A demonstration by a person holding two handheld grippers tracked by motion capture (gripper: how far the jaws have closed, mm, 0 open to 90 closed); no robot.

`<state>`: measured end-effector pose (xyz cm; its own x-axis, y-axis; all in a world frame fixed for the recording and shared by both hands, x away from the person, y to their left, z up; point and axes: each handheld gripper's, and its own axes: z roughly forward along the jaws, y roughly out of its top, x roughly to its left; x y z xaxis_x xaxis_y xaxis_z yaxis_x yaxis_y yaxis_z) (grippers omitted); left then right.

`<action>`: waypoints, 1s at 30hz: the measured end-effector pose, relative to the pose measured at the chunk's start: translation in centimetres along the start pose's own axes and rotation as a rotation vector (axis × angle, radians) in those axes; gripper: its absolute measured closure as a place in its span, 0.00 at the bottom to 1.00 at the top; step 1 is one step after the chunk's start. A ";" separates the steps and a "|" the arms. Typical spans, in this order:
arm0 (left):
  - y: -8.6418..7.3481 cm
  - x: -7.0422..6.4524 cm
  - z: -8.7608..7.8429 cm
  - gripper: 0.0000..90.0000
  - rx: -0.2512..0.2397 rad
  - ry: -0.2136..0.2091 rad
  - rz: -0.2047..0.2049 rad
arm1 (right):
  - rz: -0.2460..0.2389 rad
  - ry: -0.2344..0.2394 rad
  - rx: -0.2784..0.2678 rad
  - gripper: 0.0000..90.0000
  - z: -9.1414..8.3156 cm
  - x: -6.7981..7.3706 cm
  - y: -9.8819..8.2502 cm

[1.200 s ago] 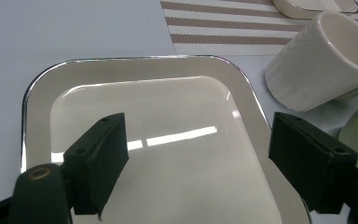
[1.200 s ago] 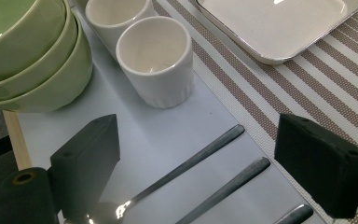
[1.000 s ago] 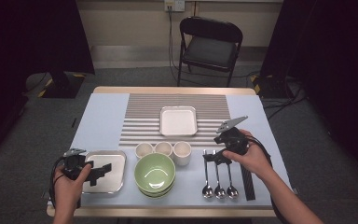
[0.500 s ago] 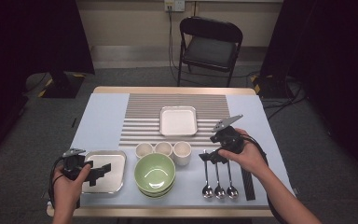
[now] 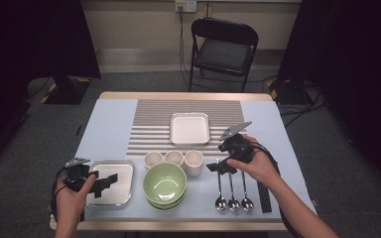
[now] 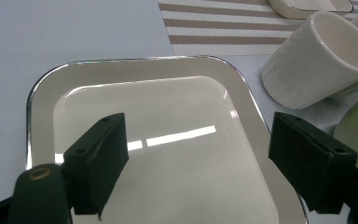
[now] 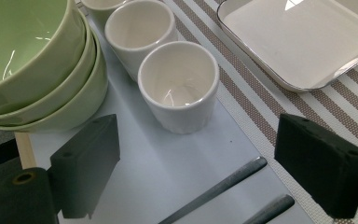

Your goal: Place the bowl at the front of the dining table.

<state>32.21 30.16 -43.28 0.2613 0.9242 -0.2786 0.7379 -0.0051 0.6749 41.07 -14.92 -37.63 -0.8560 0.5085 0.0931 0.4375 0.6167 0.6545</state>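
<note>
Pale blue cloth covers the table [image 5: 104, 124], where three empty white cups [image 5: 174, 158] stand behind stacked green bowls [image 5: 165, 184]. Left gripper [image 5: 104, 181], jaws apart, hovers over an empty tray [image 5: 110, 168]. Right gripper [image 5: 217, 168], jaws apart, hangs above three spoon [image 5: 232, 191] handles, beside the nearest cup.

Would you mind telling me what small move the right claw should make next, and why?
Probably lower the right claw onto the handle of the nearest spoon. Its jaws stand open and empty just above the spoon handles, beside the cup, so a short descent would bracket one handle. The left claw hovers open over the near tray.
</note>
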 end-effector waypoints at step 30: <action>0.0 0.0 0.0 0.22 0.017 0.009 0.010 | -0.034 0.032 -0.007 0.15 0.7 1.3 2.3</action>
<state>32.19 30.14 -43.32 0.2631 0.9274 -0.2658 0.7458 -0.0207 0.6659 41.14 -12.41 -36.55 -0.8786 0.4681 0.0943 0.4062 0.6288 0.6630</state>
